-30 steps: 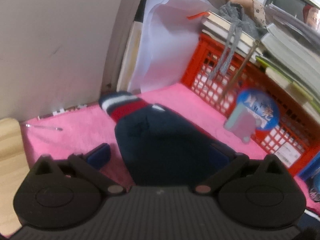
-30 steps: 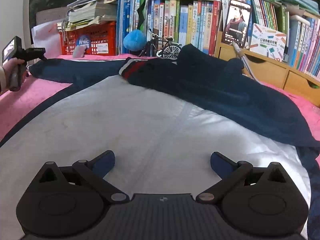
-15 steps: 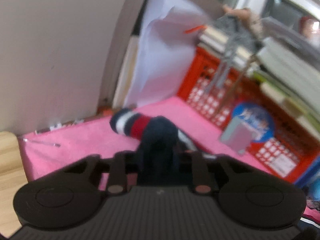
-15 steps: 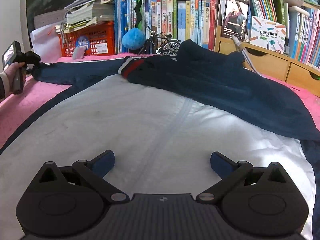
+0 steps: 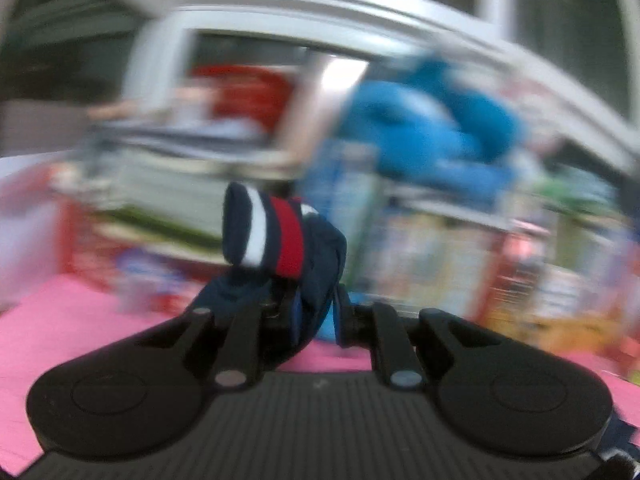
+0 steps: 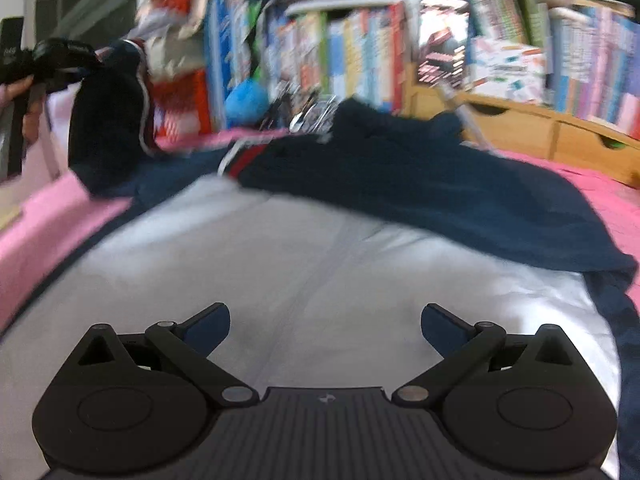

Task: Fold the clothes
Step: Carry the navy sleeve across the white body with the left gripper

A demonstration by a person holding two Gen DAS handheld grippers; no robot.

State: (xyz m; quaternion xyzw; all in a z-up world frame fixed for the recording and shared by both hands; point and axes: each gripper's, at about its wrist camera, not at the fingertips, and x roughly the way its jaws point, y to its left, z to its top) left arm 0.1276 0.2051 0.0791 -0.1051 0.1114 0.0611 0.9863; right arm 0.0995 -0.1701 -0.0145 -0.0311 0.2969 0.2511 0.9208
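The pink bed cover [image 6: 44, 220] carries the jacket [image 6: 320, 264] spread flat with its pale lining up, so the sleeves can be laid inward. Its far sleeve [image 6: 420, 184] lies folded across the body. The near sleeve [image 5: 316, 264] hangs lifted off the bed, pinched between the pressed-together jaws of the left gripper [image 5: 310, 316], striped cuff [image 5: 272, 236] poking beyond them. The right gripper [image 6: 325, 326] hovers over the lining, jaws spread, holding nothing.
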